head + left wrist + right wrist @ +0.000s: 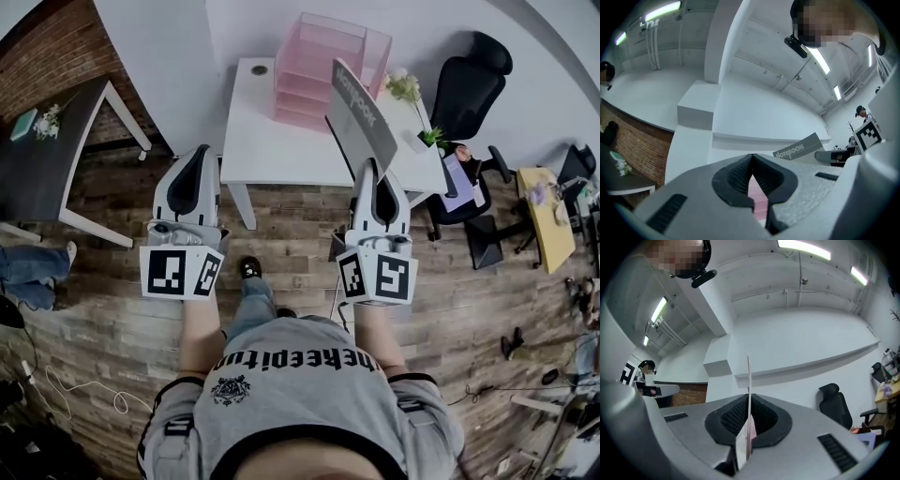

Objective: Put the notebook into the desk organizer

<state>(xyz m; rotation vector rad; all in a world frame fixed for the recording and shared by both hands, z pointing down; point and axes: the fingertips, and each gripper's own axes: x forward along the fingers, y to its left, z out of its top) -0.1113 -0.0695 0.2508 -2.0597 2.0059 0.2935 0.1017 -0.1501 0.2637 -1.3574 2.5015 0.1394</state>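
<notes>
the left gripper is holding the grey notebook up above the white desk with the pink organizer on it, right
No: the right gripper is the one shut on the grey notebook; the right gripper view shows its edge clamped between the jaws. The left gripper is shut and empty. The notebook is indeed above the white desk with the pink organizer on it.

The notebook (pixel 361 108) is plain grey. The desk organizer (pixel 328 70) is see-through pink and stands on a white table (pixel 272 141). The left hand-held gripper (pixel 199 155) and right hand-held gripper (pixel 374 171) are pale grey with black pads, and each carries black-and-white square markers. The floor (pixel 300 234) is brown wood plank. The wall (pixel 47 47) is red-brown brick.
</notes>
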